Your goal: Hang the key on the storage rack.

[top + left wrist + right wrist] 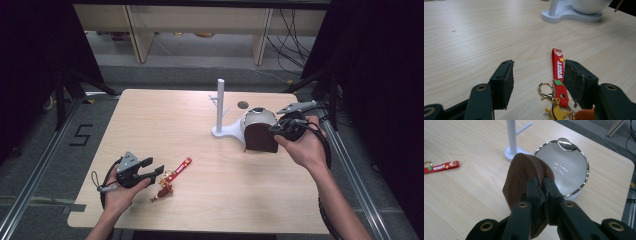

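Note:
A red keychain strap point(179, 169) with a gold clasp and star charm lies flat on the table at the front left. My left gripper point(156, 170) is open just beside it; in the left gripper view the strap point(559, 72) runs along the inner side of one jaw, with the clasp point(546, 90) between the jaws. My right gripper point(276, 131) is shut on a brown zippered pouch point(261, 138), held upright at the right of the table. In the right gripper view the jaws pinch the pouch point(520, 180) along its zipper edge, in front of a white bowl point(564, 167).
A white stand point(220, 107) with an upright post and side pegs sits at the table's middle back; the white bowl point(258, 118) rests on its base point(564, 15). A round hole point(243, 105) is in the tabletop behind it. Metal rails point(30, 175) flank the table.

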Motion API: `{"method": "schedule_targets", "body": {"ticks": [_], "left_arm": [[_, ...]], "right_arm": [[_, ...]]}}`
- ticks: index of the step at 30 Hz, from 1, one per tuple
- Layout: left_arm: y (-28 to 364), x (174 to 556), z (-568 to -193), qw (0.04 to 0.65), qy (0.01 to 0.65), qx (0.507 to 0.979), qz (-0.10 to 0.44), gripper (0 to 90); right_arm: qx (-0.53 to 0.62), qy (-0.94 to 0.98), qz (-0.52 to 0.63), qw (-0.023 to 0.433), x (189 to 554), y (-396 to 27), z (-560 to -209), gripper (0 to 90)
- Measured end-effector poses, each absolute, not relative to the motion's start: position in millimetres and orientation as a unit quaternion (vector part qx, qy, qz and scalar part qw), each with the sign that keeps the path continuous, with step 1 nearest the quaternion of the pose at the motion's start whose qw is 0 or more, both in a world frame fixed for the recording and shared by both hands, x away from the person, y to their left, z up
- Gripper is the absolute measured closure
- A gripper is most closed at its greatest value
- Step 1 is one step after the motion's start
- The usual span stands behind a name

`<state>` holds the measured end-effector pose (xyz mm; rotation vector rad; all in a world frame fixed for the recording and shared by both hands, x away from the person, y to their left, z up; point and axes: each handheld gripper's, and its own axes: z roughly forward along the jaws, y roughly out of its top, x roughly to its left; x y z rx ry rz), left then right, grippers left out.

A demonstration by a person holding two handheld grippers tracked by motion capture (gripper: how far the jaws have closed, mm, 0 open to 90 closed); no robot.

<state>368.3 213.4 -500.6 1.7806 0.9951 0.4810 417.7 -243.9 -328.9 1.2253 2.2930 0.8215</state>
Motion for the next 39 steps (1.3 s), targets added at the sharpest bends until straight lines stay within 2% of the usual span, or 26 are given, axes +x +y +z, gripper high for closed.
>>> {"method": "schedule_targets", "body": {"ticks": [19,39], "left_arm": [[214,369,-501,0.503,0.412,0.734,0.199,40.6],[215,368,-502,0.502,0.414,0.733,0.199,40.6]], "right_arm": [[0.450,0.812,0.286,0.237,428,-259,-306,84.6],[0.454,0.808,0.267,0.264,445,-270,-299,84.6]]}}
